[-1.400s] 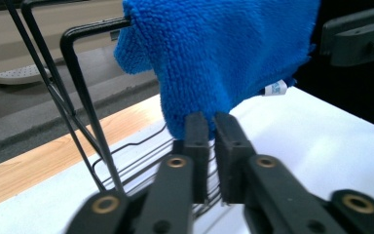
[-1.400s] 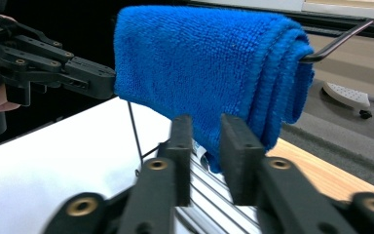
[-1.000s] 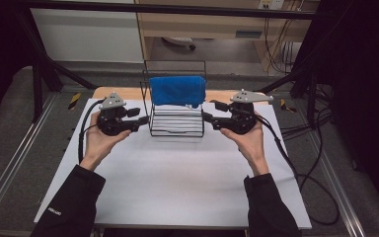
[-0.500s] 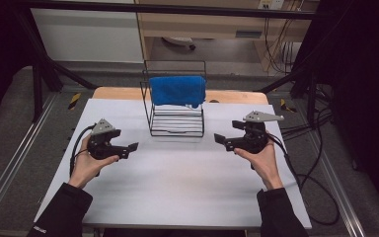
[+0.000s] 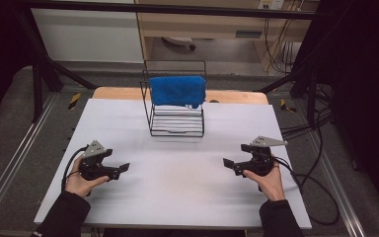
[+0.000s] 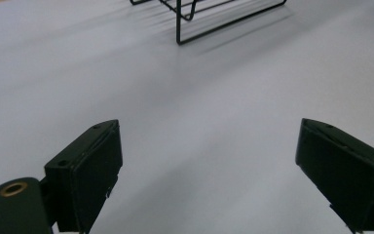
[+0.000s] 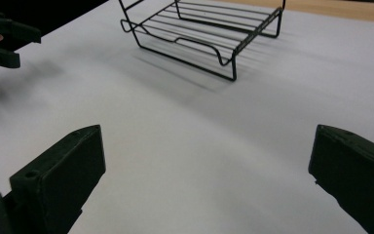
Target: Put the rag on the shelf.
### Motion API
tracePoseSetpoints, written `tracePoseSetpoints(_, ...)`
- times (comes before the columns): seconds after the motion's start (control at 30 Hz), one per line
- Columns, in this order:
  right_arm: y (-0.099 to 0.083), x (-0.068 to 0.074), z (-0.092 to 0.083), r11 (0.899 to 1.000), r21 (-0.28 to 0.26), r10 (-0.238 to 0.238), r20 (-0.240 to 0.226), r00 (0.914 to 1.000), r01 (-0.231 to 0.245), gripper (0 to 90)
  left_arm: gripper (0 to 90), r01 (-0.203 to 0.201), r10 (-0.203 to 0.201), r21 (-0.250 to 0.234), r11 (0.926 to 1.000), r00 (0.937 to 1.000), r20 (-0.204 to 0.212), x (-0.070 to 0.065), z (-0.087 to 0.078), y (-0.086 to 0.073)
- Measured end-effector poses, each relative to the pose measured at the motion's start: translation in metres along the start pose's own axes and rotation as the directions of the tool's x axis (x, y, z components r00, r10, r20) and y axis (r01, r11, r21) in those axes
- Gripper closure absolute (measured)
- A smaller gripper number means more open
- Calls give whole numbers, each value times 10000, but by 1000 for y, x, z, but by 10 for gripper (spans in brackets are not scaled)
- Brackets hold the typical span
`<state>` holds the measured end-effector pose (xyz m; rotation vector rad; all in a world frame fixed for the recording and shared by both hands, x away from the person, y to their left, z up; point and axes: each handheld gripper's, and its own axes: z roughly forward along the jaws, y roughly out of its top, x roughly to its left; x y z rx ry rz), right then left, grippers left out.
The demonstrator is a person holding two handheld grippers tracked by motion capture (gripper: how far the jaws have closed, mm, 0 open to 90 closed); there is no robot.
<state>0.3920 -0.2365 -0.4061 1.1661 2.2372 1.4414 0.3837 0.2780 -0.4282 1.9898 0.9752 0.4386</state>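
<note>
High view: left claw (image 5: 122,168) and right claw (image 5: 228,163) both low over the near desk (image 5: 177,197), well apart from the far wire rack (image 5: 176,126) with its blue towel (image 5: 177,90); left gripper view, then right gripper view: jaws just opened wide, nothing between.

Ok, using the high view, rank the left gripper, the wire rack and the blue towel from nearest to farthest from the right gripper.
1. Wire rack: up and left of the right gripper, mid-table.
2. Blue towel: draped over the rack's top, just behind.
3. Left gripper: across the table, at the near left.

The rack and the left gripper are fairly close to call.
</note>
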Motion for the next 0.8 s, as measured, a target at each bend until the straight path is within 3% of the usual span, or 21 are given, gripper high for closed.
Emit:
tracePoseSetpoints(0.3, -38, -14, -14, 9995, 212, 246, 169, 9996, -249, 6, 101, -117, 117, 166, 9998, 9999, 44, 3, -10, -19)
tracePoseSetpoints(0.4, -47, -16, -19, 9994, 323, 124, 114, 9999, -128, 6, 101, -76, 76, 178, 9998, 10000, 7, 3, -12, -23)
tracePoseSetpoints(0.8, -56, -19, -26, 9983, 569, 111, 371, 9992, -132, 6, 89, -2, 4, 132, 9999, 9999, -140, 6, -15, -32)
